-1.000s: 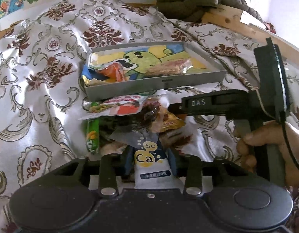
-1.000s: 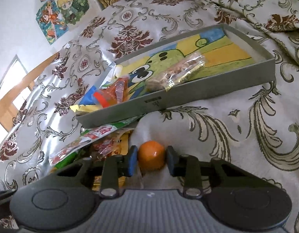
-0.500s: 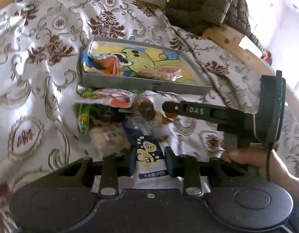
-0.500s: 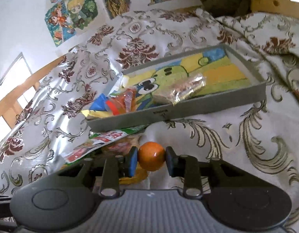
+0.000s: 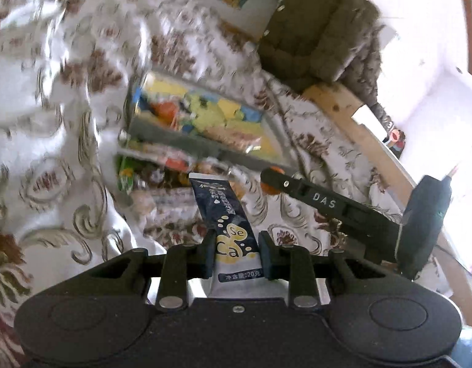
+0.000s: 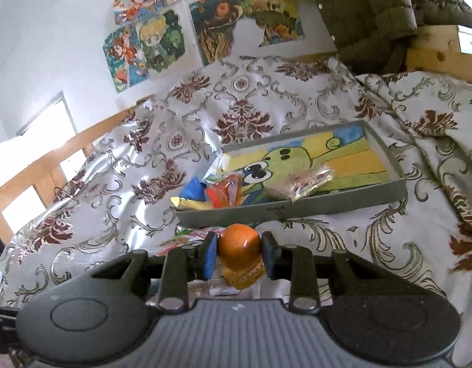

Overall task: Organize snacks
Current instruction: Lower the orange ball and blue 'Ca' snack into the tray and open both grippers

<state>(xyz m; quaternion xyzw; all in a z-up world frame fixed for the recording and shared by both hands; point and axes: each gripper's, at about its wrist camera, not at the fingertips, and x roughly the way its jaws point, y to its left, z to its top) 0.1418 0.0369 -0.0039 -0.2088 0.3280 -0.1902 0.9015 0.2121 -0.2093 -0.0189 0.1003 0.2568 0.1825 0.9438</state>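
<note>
Grey and shallow, the tray (image 6: 297, 211) lay on the bed just beyond both grippers, its long side running left to right. The right gripper (image 6: 239, 253) pinched an orange ball (image 6: 238, 243) close before the tray's near wall. The left gripper (image 5: 234, 253) clamped a dark sachet (image 5: 228, 214) whose length pointed up toward the tray, farther off.

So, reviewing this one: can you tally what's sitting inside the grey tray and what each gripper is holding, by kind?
Wrapped snacks lying in the grey tray: 2 clear ones, a colourful heap of uncertain number and a clear packet
Dark sachets, held in left gripper: 1
Orange round snacks, held in right gripper: 1
Total: 4
</note>
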